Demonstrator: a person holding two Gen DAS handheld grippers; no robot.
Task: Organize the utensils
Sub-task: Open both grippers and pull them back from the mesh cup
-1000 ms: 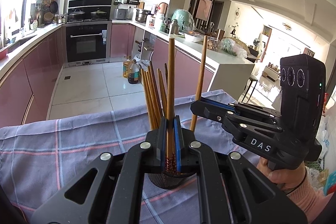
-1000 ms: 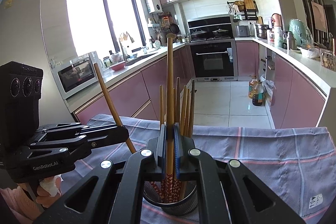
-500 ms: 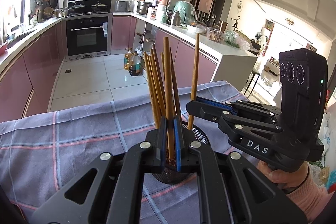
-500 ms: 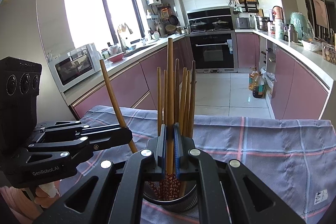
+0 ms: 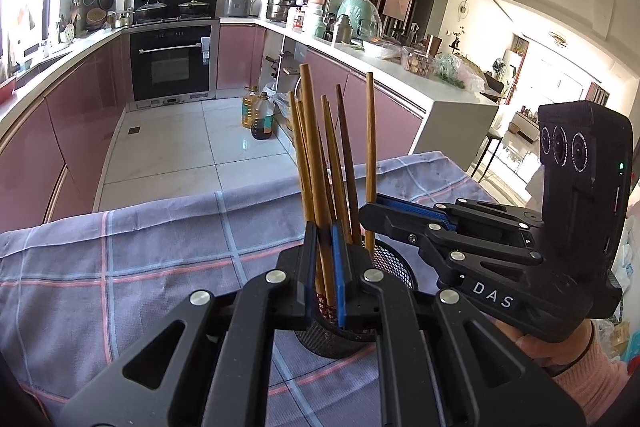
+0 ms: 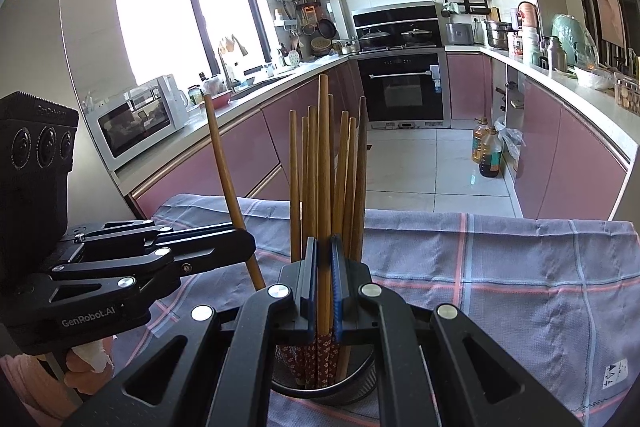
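A black wire-mesh cylindrical utensil holder (image 5: pixel 394 263) stands upright on a worktop covered with a lilac cloth crossed by pink and pale-blue stripes (image 5: pixel 152 259). Inside it stands a bundle of brown wooden chopsticks (image 6: pixel 348 171), their patterned red lower ends down in the holder and their plain ends fanning upward.

The left gripper (image 5: pixel 321 267) has its blue-padded fingers (image 5: pixel 338 275) clenched on one long brown wooden chopstick (image 5: pixel 314 163), which leans slightly leftward with its lower end inside the holder's mouth. The right gripper (image 6: pixel 324 279) is likewise clamped on a second tall brown chopstick (image 6: pixel 324 155), held nearly upright among the bundle, its lower end within the holder.

In the left wrist view the right gripper (image 5: pixel 370 215) enters from the right, borne by a hand in a pink sleeve (image 5: pixel 576 367), and is seen gripping its chopstick (image 5: pixel 370 147) at the holder's far rim. In the right wrist view the left gripper (image 6: pixel 249 241) enters from the left, with its chopstick (image 6: pixel 224 163) tilted and passing behind the finger tips.

Beyond the worktop lie a white tiled floor (image 5: pixel 168 147), pink kitchen cabinets (image 6: pixel 572 163), a black built-in oven (image 5: pixel 171 61) and two oil bottles (image 6: pixel 486 149) on the floor.
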